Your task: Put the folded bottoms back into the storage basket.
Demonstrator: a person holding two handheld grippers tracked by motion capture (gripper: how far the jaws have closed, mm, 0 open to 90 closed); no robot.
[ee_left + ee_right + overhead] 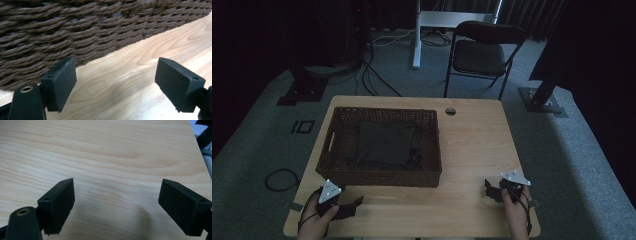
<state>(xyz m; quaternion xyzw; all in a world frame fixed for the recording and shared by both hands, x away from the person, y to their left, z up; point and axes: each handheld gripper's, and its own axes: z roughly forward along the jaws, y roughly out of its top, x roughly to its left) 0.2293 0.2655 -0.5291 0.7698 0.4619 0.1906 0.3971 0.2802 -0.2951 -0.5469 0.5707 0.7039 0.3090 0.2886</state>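
The wicker basket (379, 172) stood on the left half of the wooden table (472, 150), with one dark folded cloth (387, 145) lying flat inside it. The left gripper (357, 202) rested on the table just in front of the basket's near wall, close to its left corner; in the left gripper view that woven wall (75, 32) rose just beyond the jaws, apart from them, with bare wood between. Its jaws stood spread wide with nothing between them. The right gripper (488, 190) lay well apart from the basket, near the table's front right corner, and its jaws were likewise spread wide over bare tabletop (112, 157), pinching nothing. The left hand (317, 220) came in from the bottom edge and wrapped the gripper from behind, its jaws pointing right along the basket's front. The right hand (516, 212) held its gripper low on the table, jaws pointing left. Counted: one basket, one cloth, two grippers, each topped by a grey three-cornered plate (331, 191). Beyond the table stood one black chair (482, 52) on the carpet.
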